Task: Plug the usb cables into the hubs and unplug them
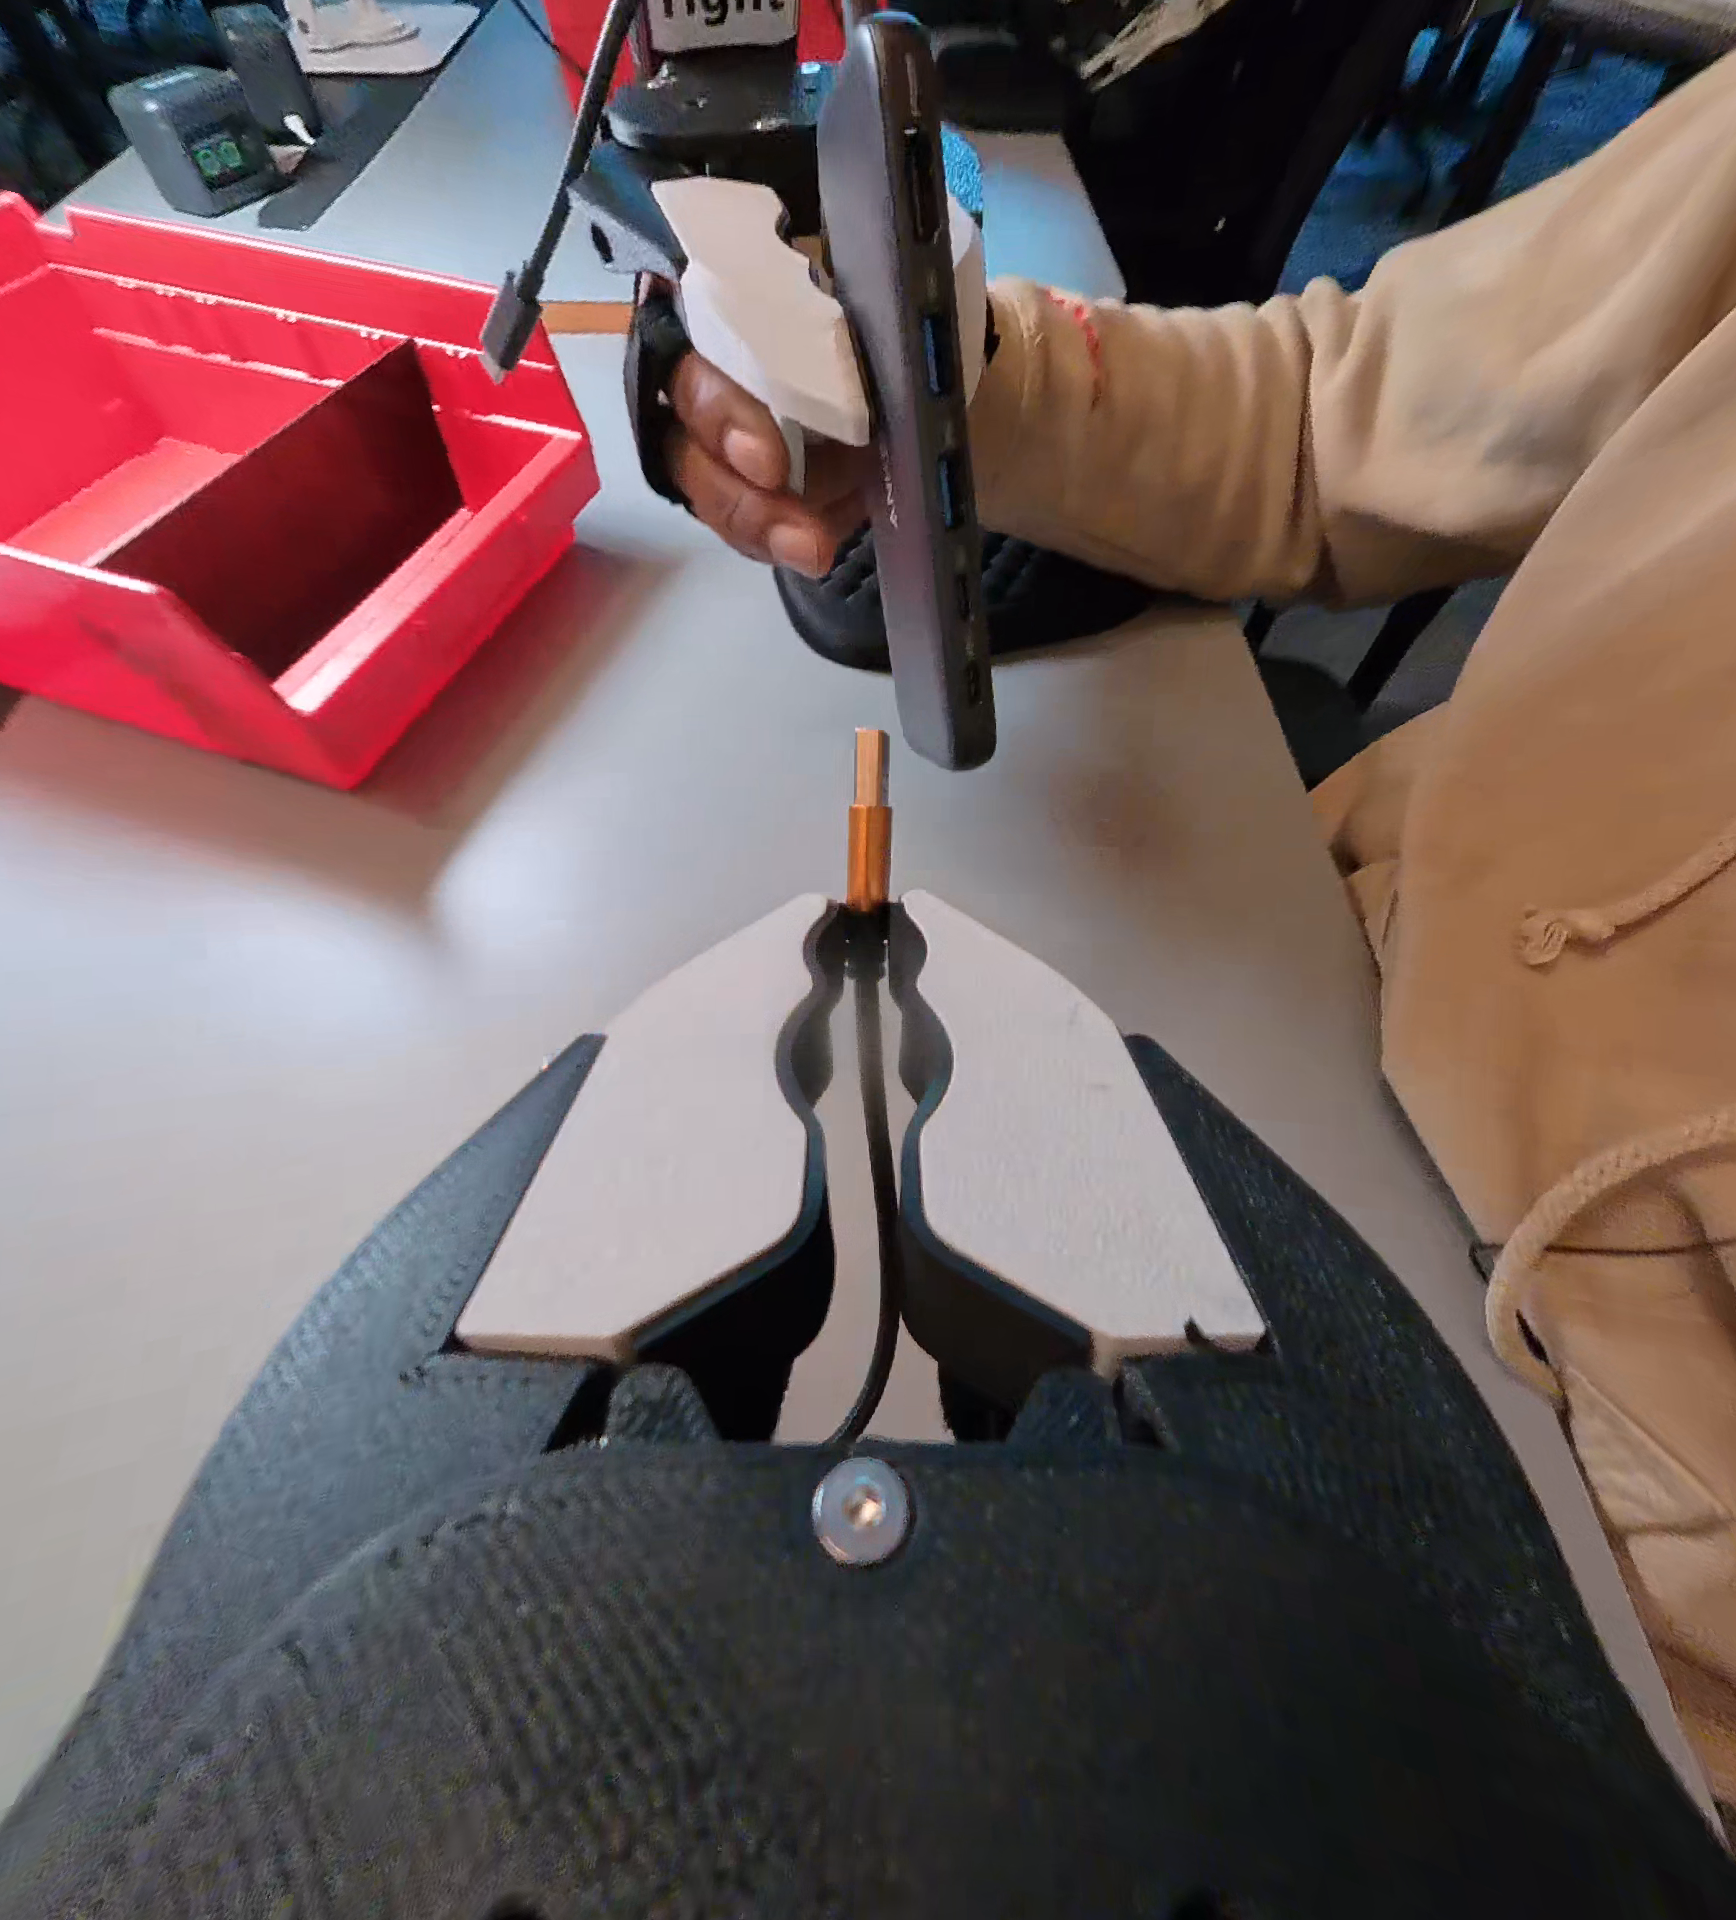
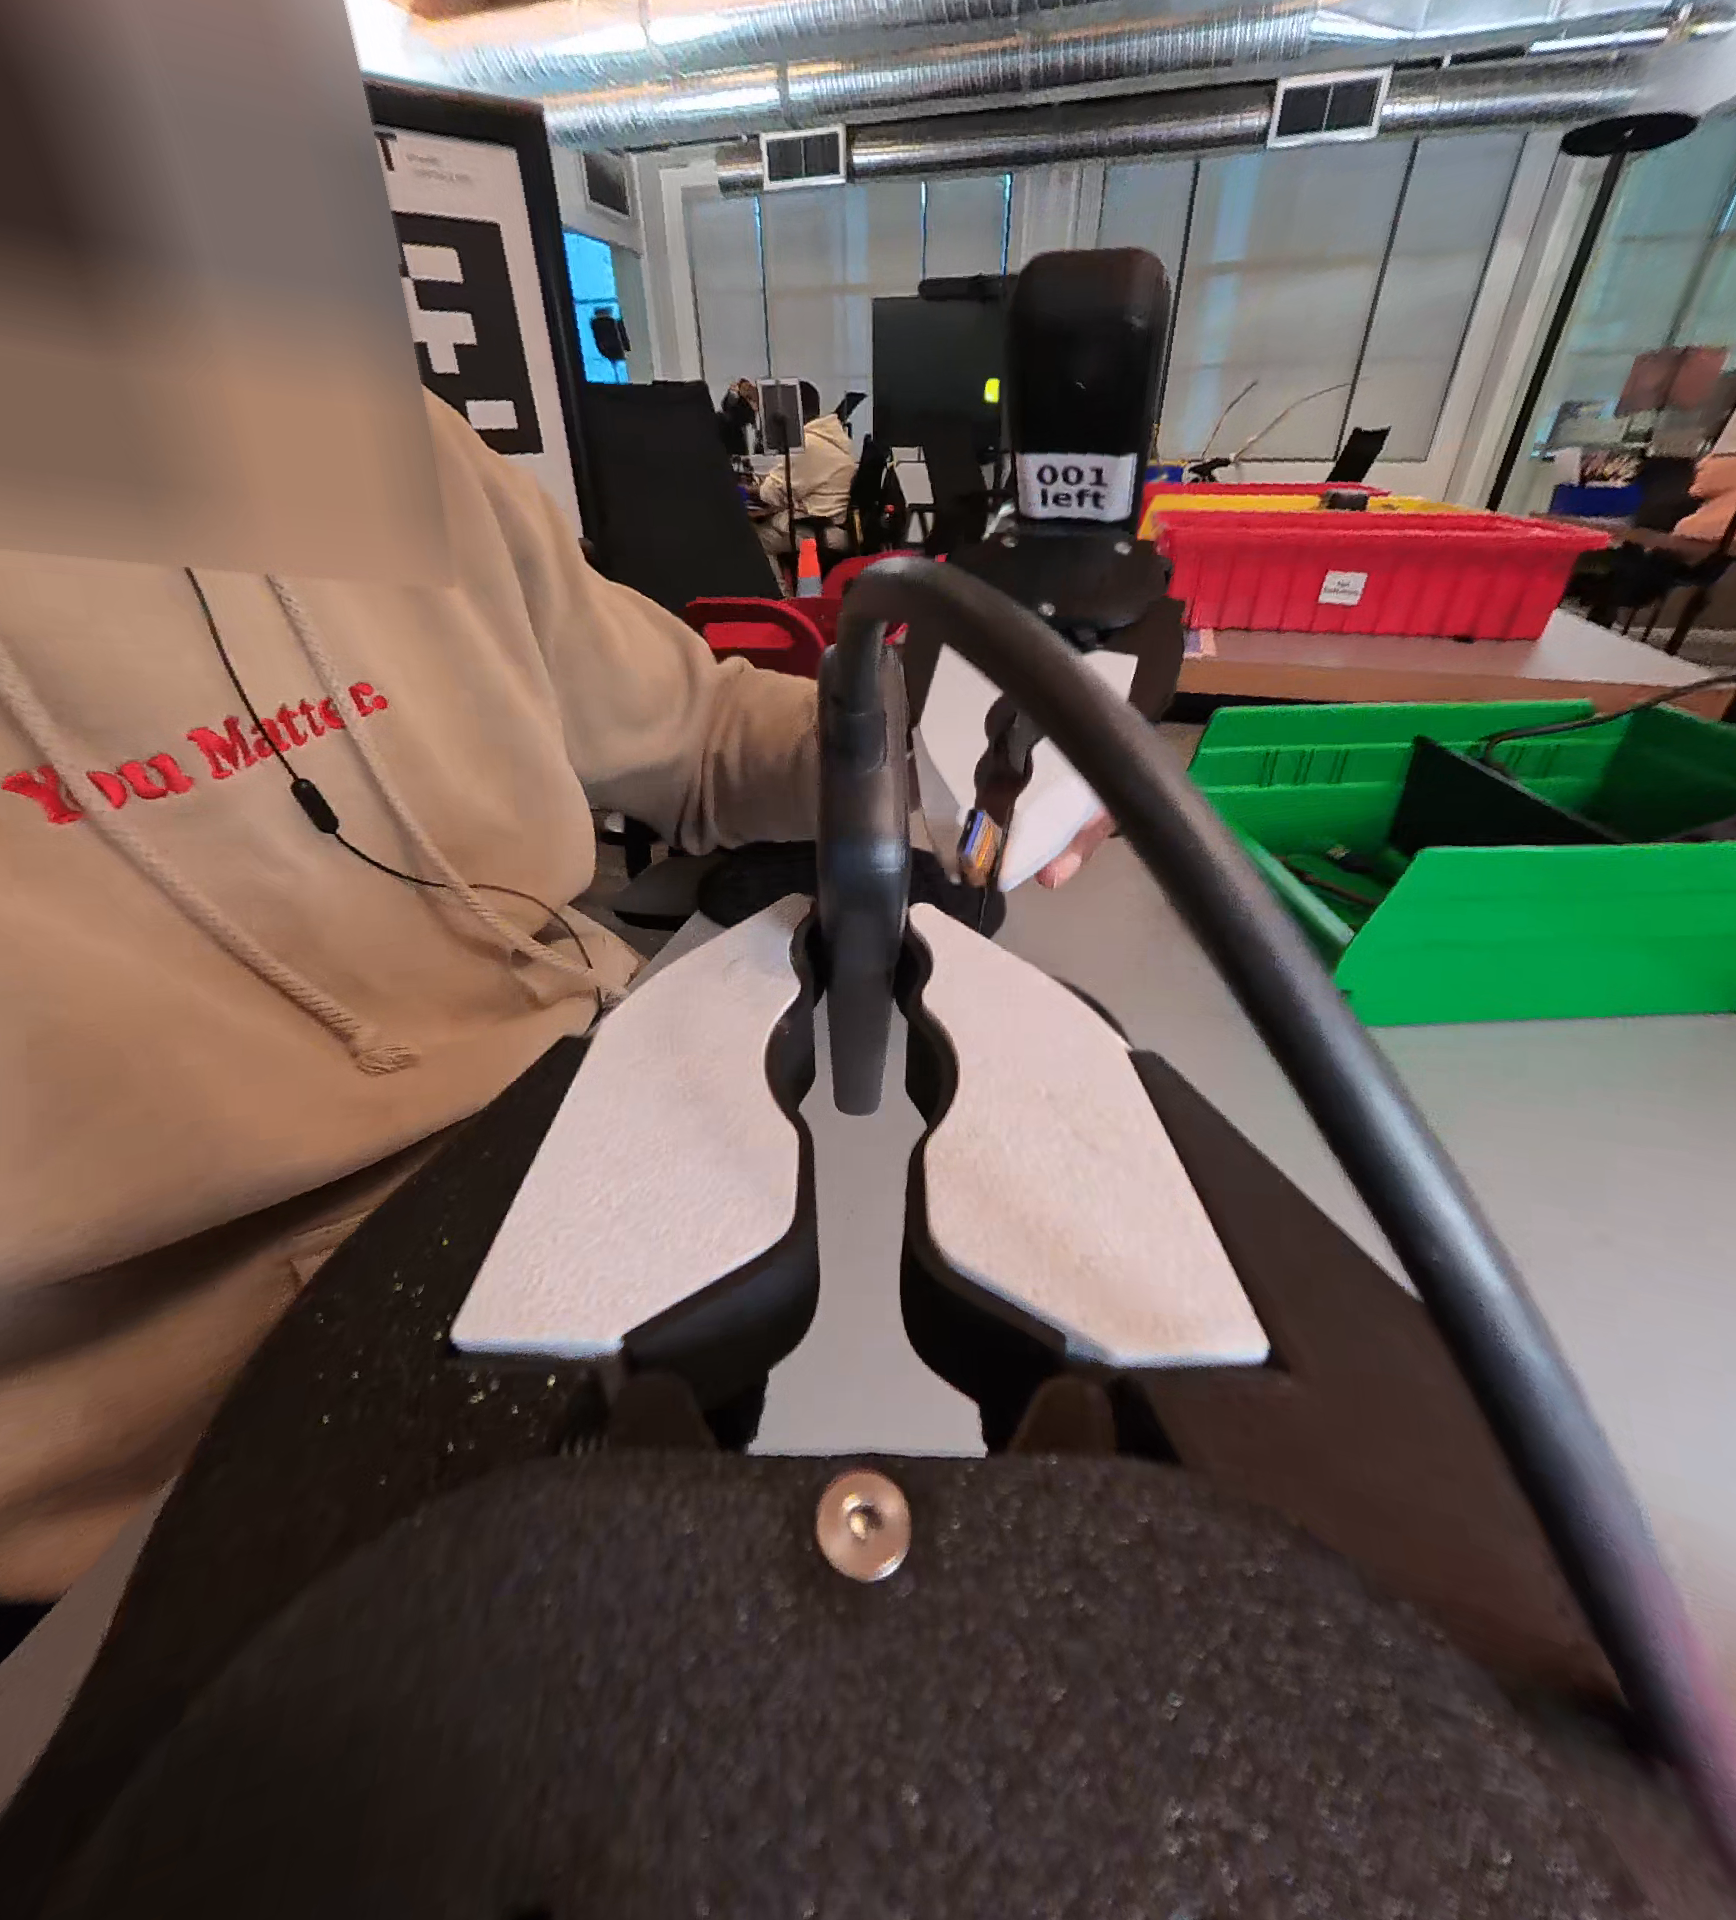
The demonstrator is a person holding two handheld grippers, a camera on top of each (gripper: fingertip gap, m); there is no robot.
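A: What does the left claw [image 1: 866, 906] hold?
B: It pinches the orange plug [image 1: 868, 840], tip just below the hub [image 1: 911, 416].
A: And the right claw [image 2: 859, 925]?
B: Clamped on the hub, upright above the surface [image 1: 376, 935], beside a red bin [image 1: 220, 499].

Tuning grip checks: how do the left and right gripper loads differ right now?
The left gripper pinches a thin orange USB plug at its fingertips; the right gripper clamps a wide dark grey hub.

The plug points forward along the fingers; the hub stands upright across them.

The plug's black cable trails back between the fingers; the hub's cable hangs free.

Both are shut, loads airborne, unmated.
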